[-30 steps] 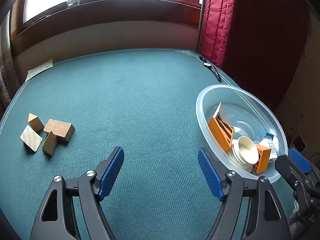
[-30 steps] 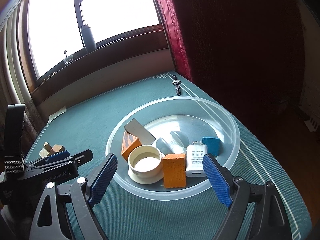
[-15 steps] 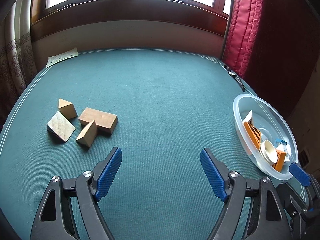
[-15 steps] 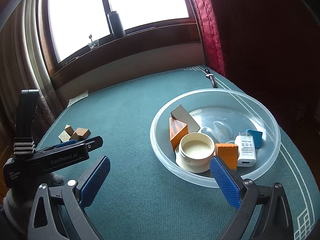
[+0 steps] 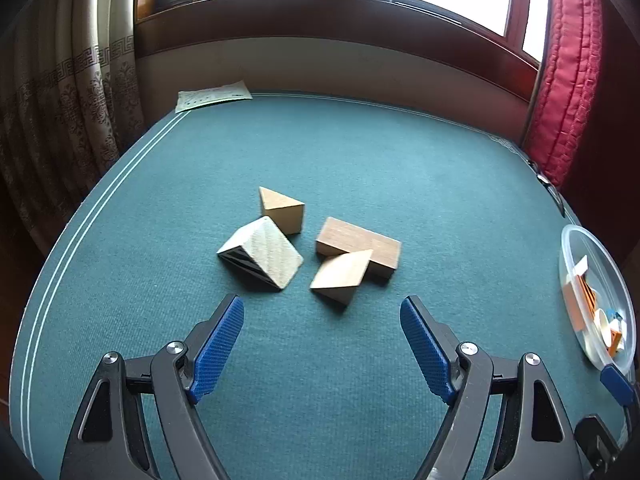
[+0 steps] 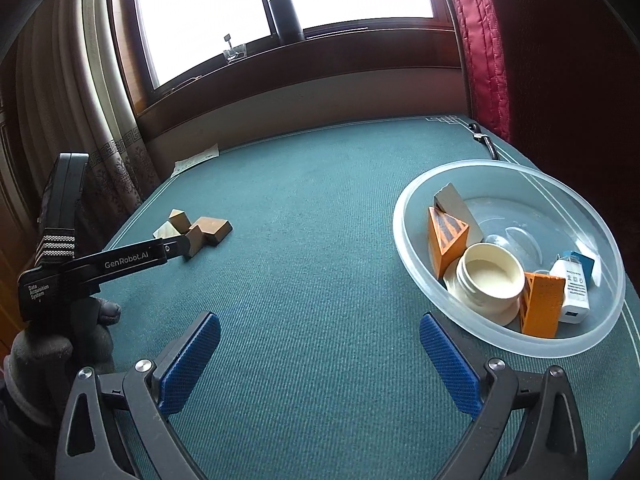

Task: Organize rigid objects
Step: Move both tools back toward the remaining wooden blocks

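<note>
Several wooden blocks lie grouped on the green table (image 5: 360,160): a pale striped wedge (image 5: 262,254), a small triangular block (image 5: 281,209), a brown rectangular block (image 5: 358,246) and a tan wedge (image 5: 342,276) leaning on it. My left gripper (image 5: 322,320) hovers open just in front of them, nothing between its blue pads. My right gripper (image 6: 318,334) is open over bare cloth, left of the clear plastic bowl (image 6: 404,232). The bowl holds orange wedges (image 6: 446,240), a cream jar (image 6: 490,276), a white charger (image 6: 574,294) and a grey block (image 6: 454,204).
A paper sheet (image 5: 214,95) lies at the table's far left corner. A dark strap-like item (image 6: 484,142) sits at the far right edge by the red curtain (image 5: 564,80). A patterned curtain (image 5: 80,92) hangs left. A gloved hand (image 6: 52,344) holds the left gripper body (image 6: 100,268).
The left gripper swung left from beside the bowl to face the wooden blocks. The right gripper drifted left too, so the bowl now sits to its right, and its jaws widened.
</note>
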`<state>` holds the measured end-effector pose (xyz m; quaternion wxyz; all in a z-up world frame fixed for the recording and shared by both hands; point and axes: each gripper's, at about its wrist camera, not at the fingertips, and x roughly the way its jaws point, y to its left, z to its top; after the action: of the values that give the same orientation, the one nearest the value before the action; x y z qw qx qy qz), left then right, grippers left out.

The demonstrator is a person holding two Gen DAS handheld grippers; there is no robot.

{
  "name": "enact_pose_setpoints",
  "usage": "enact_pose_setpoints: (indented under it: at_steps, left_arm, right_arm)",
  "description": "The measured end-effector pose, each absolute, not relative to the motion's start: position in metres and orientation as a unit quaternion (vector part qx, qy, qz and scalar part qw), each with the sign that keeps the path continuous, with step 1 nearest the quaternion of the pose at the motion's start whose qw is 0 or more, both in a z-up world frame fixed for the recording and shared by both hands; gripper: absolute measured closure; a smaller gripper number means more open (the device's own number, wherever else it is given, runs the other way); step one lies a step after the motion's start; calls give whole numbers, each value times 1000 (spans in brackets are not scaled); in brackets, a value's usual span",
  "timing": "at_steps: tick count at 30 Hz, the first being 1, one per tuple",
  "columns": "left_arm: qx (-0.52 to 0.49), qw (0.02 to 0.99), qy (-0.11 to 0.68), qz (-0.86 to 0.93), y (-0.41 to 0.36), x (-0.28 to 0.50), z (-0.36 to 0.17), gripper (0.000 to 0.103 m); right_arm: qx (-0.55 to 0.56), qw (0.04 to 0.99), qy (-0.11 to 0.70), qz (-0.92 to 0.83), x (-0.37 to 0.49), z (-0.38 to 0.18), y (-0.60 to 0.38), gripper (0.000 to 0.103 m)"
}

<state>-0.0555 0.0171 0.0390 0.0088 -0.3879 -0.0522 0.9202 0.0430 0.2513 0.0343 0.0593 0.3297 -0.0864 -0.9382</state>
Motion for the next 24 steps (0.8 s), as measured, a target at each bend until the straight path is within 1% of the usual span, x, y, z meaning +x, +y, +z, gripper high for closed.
enact_pose_setpoints:
  at_steps: [11, 24]
  left_arm:
    - [-397, -45, -62, 915, -23, -81, 31, 22]
    - [-416, -84, -71, 903, -29, -123, 17, 22]
  right_arm:
    - [341, 78, -78, -933, 40, 28, 235, 1]
    - [353, 89, -77, -928, 36, 24, 226, 1]
